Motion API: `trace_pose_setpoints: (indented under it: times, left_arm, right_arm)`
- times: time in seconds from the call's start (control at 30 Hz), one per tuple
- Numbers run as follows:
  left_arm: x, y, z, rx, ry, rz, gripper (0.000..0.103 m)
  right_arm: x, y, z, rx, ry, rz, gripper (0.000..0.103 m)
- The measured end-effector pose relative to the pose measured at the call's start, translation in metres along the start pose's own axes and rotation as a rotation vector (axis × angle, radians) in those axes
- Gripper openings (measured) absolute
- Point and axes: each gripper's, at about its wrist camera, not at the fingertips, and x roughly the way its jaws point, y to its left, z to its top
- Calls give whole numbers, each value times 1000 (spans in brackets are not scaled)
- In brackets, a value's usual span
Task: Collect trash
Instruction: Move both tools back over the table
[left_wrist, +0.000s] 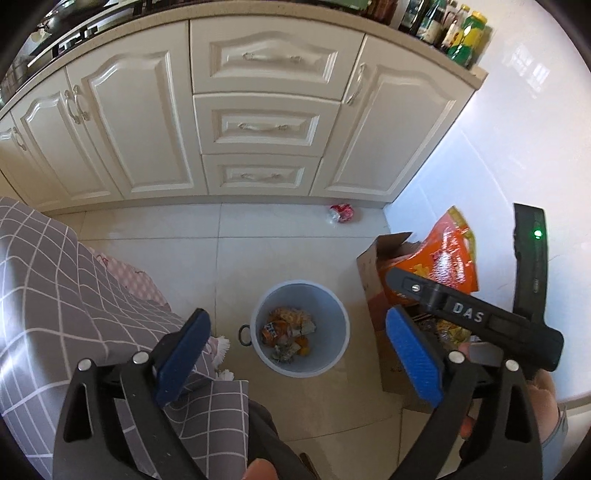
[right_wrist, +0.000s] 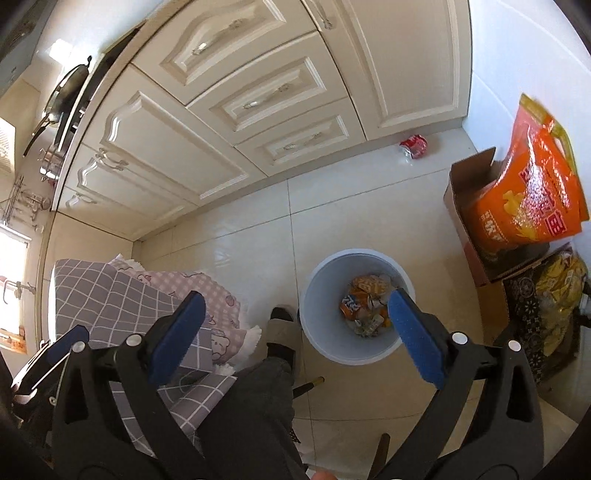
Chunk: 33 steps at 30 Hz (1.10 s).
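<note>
Evidently both tools, left tool (left_wrist: 297, 356) and right tool (right_wrist: 293, 338), hang released over the bin (right_wrist: 325, 349), while the red can (right_wrist: 414, 146), seemingly crushed, lies at the floor's cabinet edge.

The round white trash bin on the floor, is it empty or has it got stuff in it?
Partly filled: the round white trash bin holds a crushed orange can and crumpled wrappers at its bottom, well below the rim.

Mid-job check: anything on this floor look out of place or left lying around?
Yes. A crushed red can lies on the floor tiles by the cabinet base, well apart from the bin, which already holds trash. Both grippers are open and hold nothing.
</note>
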Motion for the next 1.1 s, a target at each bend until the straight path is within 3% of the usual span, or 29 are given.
trace_pose_setpoints:
  times: [0.6, 0.9, 1.1]
  left_arm:
    - [-122, 17, -17, 48, -239, 22, 94]
    - [-184, 49, -38, 13, -341, 58, 94]
    - [-224, 83, -61, -38, -406, 122, 94]
  right_arm:
    - [-79, 109, -9, -178, -137, 104, 97]
    - [-109, 166, -24, -277, -181, 157, 97]
    - [-127, 216, -42, -367, -204, 203, 97]
